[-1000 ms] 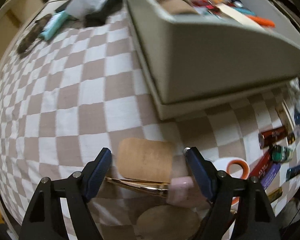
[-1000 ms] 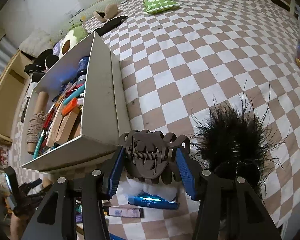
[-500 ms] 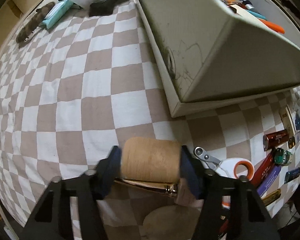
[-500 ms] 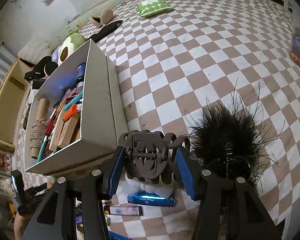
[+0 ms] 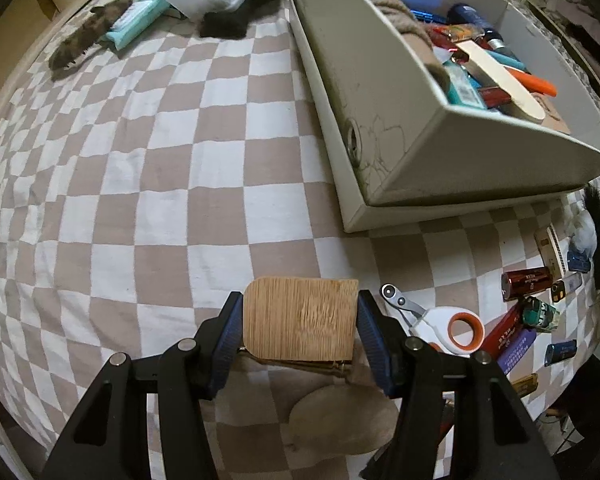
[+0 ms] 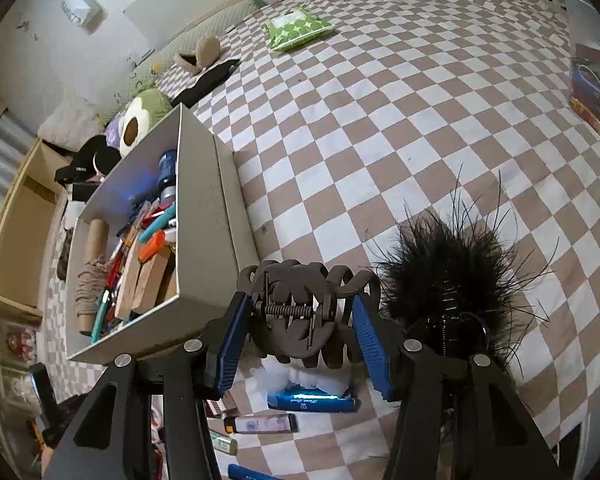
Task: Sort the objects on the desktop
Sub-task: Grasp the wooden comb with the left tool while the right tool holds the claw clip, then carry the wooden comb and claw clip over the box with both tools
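Left wrist view: the left gripper [image 5: 299, 330] is clamped on a wooden block [image 5: 300, 322] above the checked bed [image 5: 140, 216]; carry it level over the box [image 5: 380, 128] wall.

Right wrist view: the right gripper [image 6: 300, 336] pinches a brown hair claw [image 6: 300, 312], seemingly securely, beside the box; lift clear of the black feather clip [image 6: 452, 280].

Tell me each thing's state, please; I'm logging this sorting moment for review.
Left hand-held gripper: shut on the flat wooden block.
Flat wooden block: gripped, lifted above the checked cloth.
Right hand-held gripper: shut on the dark brown claw hair clip.
Dark brown claw hair clip: gripped, its teeth closed.
Open white cardboard box: lidless, partly filled with pens and tubes.
White nail clipper with orange ring: lying flat on the cloth.
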